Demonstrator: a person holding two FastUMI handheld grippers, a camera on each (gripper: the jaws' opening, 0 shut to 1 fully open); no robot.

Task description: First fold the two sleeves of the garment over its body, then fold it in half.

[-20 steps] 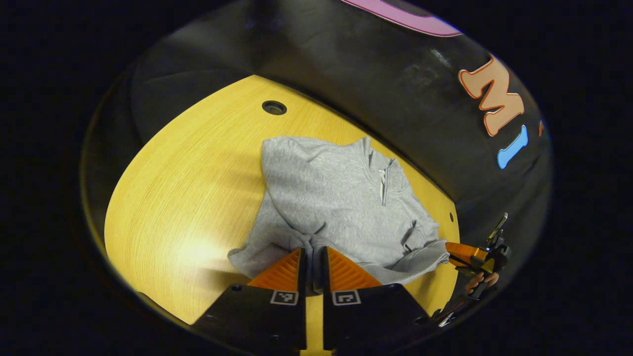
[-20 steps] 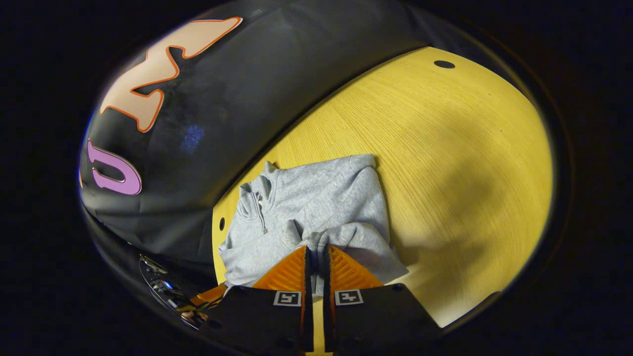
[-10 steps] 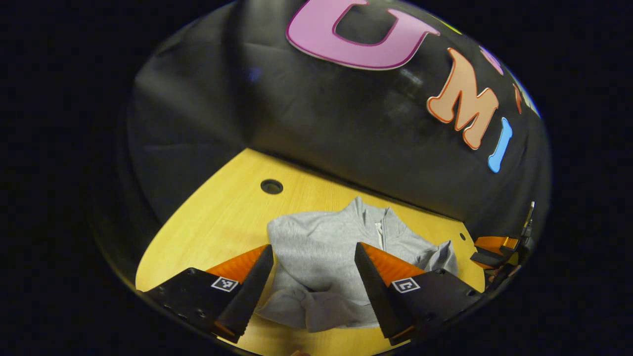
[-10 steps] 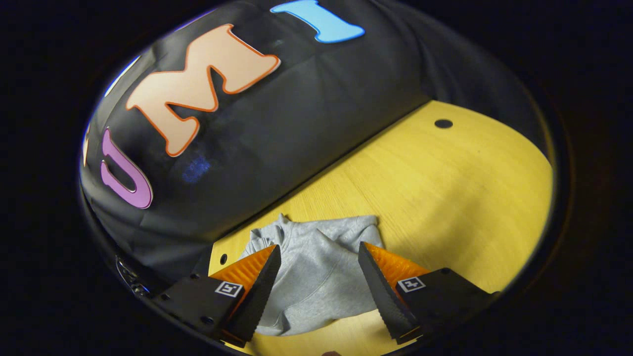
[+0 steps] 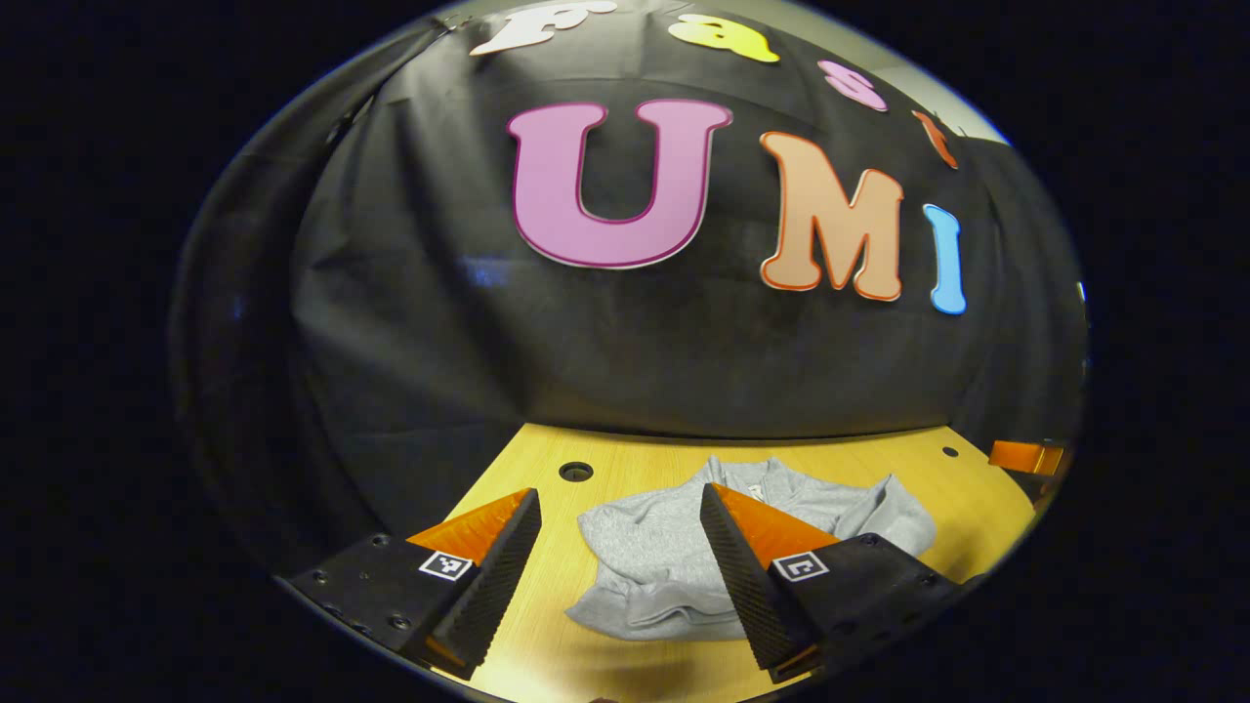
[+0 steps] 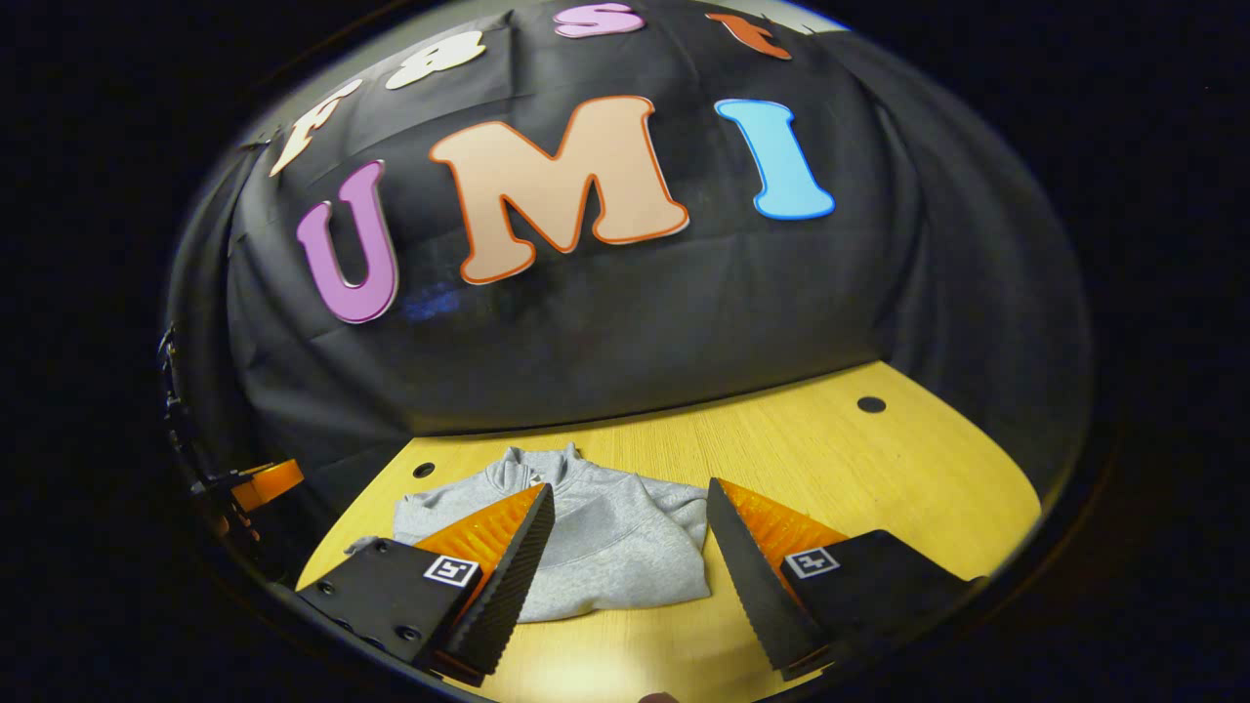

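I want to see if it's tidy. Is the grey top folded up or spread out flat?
Folded. The grey top lies as a compact bundle on the table, with no sleeves sticking out and layered edges at its near side.

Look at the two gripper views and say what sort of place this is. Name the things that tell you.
Probably a staged recording booth, not a home: a black cloth wall hangs behind a bare wooden table with cable holes, where a grey zip-neck garment lies folded. Both open grippers, left gripper and right gripper, hover above it.
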